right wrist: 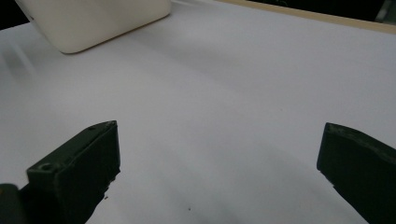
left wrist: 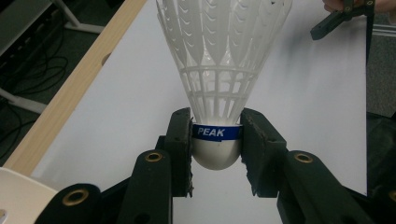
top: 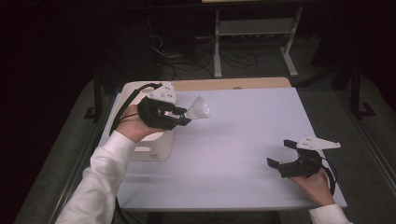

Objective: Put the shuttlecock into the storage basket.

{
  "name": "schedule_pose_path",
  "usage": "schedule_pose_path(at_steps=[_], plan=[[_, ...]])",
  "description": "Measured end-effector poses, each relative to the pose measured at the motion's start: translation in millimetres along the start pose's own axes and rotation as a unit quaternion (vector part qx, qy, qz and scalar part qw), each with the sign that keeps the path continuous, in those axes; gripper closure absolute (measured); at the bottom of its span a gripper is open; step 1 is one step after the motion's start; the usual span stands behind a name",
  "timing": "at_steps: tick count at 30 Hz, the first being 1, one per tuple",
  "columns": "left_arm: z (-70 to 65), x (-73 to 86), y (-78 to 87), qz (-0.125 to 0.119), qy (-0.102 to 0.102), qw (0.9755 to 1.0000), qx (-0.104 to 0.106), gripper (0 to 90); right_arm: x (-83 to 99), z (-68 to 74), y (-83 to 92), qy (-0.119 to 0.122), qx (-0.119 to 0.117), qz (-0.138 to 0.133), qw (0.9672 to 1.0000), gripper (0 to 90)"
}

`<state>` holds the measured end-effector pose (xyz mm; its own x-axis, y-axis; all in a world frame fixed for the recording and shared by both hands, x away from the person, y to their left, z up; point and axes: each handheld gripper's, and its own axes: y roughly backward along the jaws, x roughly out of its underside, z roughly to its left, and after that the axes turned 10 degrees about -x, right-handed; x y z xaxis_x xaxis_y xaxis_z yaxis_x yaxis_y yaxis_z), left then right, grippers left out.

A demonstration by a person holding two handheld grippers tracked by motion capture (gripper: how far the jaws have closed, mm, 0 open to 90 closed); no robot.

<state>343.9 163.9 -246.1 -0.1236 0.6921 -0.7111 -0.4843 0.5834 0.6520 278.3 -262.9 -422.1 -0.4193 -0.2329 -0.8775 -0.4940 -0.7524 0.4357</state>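
Note:
A white plastic shuttlecock [left wrist: 219,70] with a blue band reading PEAK is clamped by its rounded cork base between the two black jaws of my left gripper [left wrist: 215,144]. In the high view that left gripper [top: 184,114] is held above the table's left side, the shuttlecock [top: 198,109] sticking out to the right with its skirt away from the hand. My right gripper [top: 280,153] rests low near the table's front right corner, jaws spread wide with nothing between them; in its own view the right gripper [right wrist: 219,163] frames bare white table.
A white tray [top: 154,147] sits at the table's left edge, under and behind the left hand, and its corner [right wrist: 93,23] appears far off in the right gripper view. The white tabletop [top: 243,135] has a wooden strip [top: 233,84] along its far edge. Cables and a stand lie on the floor beyond.

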Motion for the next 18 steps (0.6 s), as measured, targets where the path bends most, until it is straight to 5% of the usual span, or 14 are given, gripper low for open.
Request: schedule_pose_path(at_steps=[18], plan=[[13.5, 15.6, 20.8, -0.01, 0.015, 0.9994, -0.029, 65.6, 0.0, 0.0, 0.0, 0.001, 0.0, 0.001, 1.0, 0.0]])
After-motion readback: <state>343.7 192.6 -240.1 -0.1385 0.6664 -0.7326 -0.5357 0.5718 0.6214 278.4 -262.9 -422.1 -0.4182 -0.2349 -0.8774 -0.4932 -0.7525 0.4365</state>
